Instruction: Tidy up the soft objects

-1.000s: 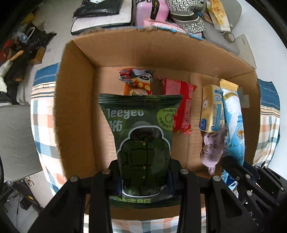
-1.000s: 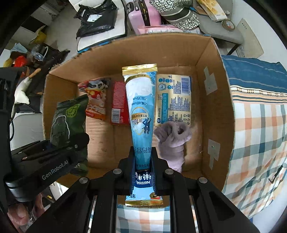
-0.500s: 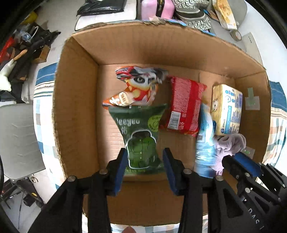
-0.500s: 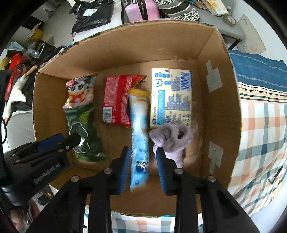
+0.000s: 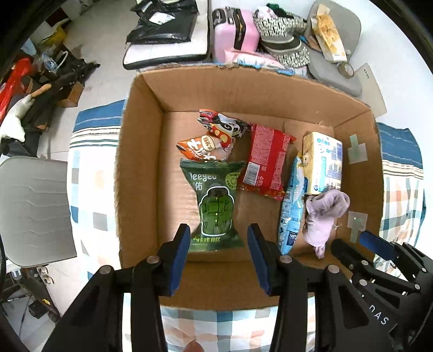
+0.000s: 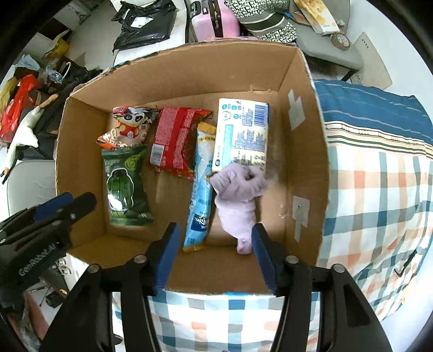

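Note:
An open cardboard box (image 5: 140,162) (image 6: 303,130) sits on a checked cloth. On its floor lie a green snack bag (image 5: 213,205) (image 6: 123,186), a cartoon snack bag (image 5: 216,138) (image 6: 127,130), a red packet (image 5: 266,162) (image 6: 176,140), a long blue packet (image 5: 292,205) (image 6: 201,186), a yellow-and-blue pack (image 5: 323,162) (image 6: 242,135) and a lilac sock (image 5: 323,216) (image 6: 238,197). My left gripper (image 5: 216,238) is open above the box's near edge, just behind the green bag. My right gripper (image 6: 215,238) is open near the blue packet and the sock.
The checked cloth (image 6: 379,205) spreads around the box. Beyond its far wall are a pink case (image 5: 235,29), a patterned bag (image 5: 281,35), a black plastic bag (image 5: 162,21) and a grey chair seat (image 5: 333,59). Another grey seat (image 5: 32,211) stands at the left.
One second ago each gripper was shut on a packet, green bag left and blue packet right. Both were lowered into the box and let go, and the grippers have drawn back, open.

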The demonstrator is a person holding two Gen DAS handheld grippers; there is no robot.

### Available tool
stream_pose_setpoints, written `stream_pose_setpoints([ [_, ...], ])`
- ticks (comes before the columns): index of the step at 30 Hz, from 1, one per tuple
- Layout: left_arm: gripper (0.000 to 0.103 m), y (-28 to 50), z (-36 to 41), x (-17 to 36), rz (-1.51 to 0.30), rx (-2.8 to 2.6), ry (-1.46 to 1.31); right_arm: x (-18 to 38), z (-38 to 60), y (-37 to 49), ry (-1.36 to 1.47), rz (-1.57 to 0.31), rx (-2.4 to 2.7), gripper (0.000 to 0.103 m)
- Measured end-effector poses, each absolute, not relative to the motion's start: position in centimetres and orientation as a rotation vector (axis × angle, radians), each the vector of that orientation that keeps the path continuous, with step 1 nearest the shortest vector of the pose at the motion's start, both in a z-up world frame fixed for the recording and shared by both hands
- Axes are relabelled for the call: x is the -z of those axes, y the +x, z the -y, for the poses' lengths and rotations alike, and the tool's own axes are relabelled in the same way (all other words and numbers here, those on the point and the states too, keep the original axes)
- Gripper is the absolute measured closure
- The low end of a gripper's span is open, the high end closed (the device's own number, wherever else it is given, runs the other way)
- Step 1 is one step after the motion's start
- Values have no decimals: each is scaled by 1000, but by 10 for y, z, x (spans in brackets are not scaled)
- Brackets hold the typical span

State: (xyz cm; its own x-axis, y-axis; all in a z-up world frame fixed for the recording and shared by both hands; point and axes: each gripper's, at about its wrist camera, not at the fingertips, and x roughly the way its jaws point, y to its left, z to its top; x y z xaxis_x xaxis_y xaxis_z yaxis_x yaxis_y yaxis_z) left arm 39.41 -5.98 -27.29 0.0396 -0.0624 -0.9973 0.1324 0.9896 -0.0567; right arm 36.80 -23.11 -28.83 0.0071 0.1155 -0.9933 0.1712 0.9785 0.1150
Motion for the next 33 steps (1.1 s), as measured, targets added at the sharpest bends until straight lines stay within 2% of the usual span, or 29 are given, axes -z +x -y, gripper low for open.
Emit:
stream_pose_setpoints([
  [1,59,390,58,269,-1512,146,55,285,232,364,220,-1560,42,34],
  [2,46,389,55,267,-1499,138,55,283,233,361,217,-1555,44,27],
  [3,38,389,52,264,-1486,133,53,279,234,357,218,-1548,41,22],
  [4,22,384,52,259,-1468,128,51,276,235,352,216,-1541,38,20],
  [5,15,381,52,256,-1458,124,51,274,235,349,212,-1538,38,14],
  [9,14,365,51,241,-1412,114,49,264,236,335,210,-1517,32,0],
  [12,3,354,49,230,-1380,111,37,254,238,325,206,-1497,34,0],
  [24,3,307,44,178,-1245,91,23,204,240,286,203,-1400,17,0],
  [33,3,254,40,124,-1113,73,14,139,240,232,183,-1267,1,0],
])
